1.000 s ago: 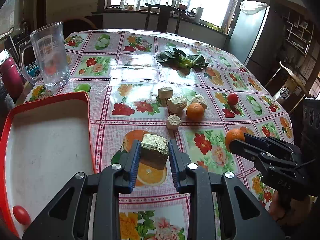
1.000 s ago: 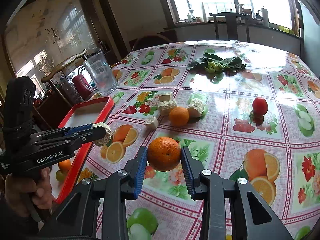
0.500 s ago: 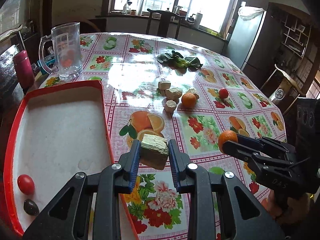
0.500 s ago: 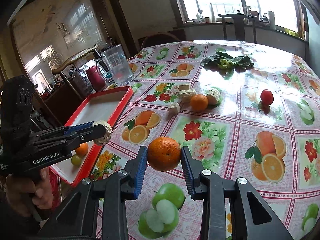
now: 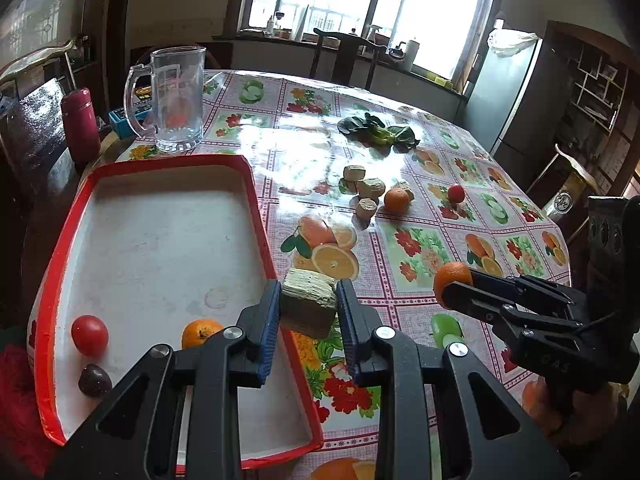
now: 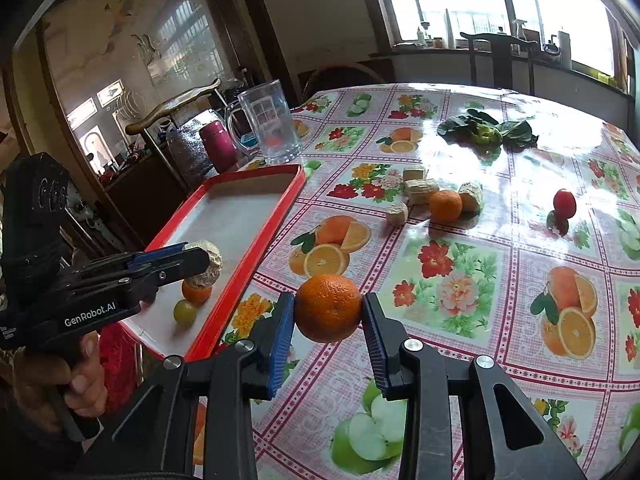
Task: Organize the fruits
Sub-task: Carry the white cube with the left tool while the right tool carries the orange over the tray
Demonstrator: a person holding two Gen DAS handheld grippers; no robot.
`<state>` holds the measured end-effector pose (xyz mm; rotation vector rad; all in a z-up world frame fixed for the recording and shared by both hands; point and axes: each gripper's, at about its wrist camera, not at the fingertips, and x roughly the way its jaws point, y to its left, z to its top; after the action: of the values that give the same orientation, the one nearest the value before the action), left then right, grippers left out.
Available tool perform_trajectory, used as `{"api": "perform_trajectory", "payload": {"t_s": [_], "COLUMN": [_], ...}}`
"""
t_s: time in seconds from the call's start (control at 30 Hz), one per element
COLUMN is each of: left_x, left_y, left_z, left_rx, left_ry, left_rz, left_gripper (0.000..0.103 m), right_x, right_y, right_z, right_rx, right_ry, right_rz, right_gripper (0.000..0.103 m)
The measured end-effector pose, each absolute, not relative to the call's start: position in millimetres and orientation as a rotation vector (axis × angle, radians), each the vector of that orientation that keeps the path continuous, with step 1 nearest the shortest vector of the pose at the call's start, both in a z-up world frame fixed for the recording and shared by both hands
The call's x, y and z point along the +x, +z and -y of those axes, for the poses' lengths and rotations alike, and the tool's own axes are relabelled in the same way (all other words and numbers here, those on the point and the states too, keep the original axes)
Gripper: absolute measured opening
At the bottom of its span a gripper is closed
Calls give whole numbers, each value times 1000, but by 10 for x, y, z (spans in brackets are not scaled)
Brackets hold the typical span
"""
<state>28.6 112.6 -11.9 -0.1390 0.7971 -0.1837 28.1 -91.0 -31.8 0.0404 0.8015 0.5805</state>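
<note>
My left gripper point(image 5: 308, 312) is shut on a pale, ridged fruit chunk point(image 5: 307, 304) and holds it above the right rim of the red tray point(image 5: 256, 188). The tray holds a red tomato point(image 5: 89, 335), a dark plum point(image 5: 94, 380) and an orange point(image 5: 200, 332). My right gripper point(image 6: 328, 320) is shut on an orange point(image 6: 328, 307) above the tablecloth, right of the tray point(image 6: 256, 256). It also shows in the left wrist view point(image 5: 452, 280). On the table lie several pale chunks point(image 5: 370, 188), another orange point(image 5: 397, 199) and a red tomato point(image 5: 456, 193).
A glass mug point(image 5: 176, 98) stands behind the tray, with a red flask point(image 5: 80, 124) to its left off the table edge. Leafy greens point(image 5: 378, 132) lie at the far middle. Chairs stand around the flowered tablecloth point(image 5: 420, 248).
Both grippers have drawn back toward the near table edge with their loads. The left one has moved left over the tray's right rim, bringing the tray's fruit into view.
</note>
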Motion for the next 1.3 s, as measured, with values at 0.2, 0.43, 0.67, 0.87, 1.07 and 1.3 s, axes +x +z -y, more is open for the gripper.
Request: {"api": "perform_trajectory", "payload": {"t_s": [0.2, 0.43, 0.67, 0.87, 1.07, 1.3], "left_x": [224, 170, 135, 126, 145, 228], "left_y": [-109, -108, -111, -119, -150, -173], "left_z": [-1288, -1492, -1725, -1923, -2093, -2303], "left_rx": [-152, -169, -191, -210, -225, -240], "left_ry": [-159, -126, -85, -46, -20, 17], "left_rz": [-787, -779, -771, -767, -771, -771], "left_gripper": [25, 25, 25, 25, 25, 25], "right_x": [267, 257, 267, 299, 373, 497], "right_y": [-302, -251, -244, -265, -315, -337], "right_z": [768, 536, 279, 70, -135, -387], "right_rx": [35, 9, -14, -33, -44, -63], "right_ry": [612, 645, 686, 722, 749, 779], "right_rz": [-806, -801, -806, -814, -834, -843], "right_gripper": [35, 35, 35, 35, 35, 35]}}
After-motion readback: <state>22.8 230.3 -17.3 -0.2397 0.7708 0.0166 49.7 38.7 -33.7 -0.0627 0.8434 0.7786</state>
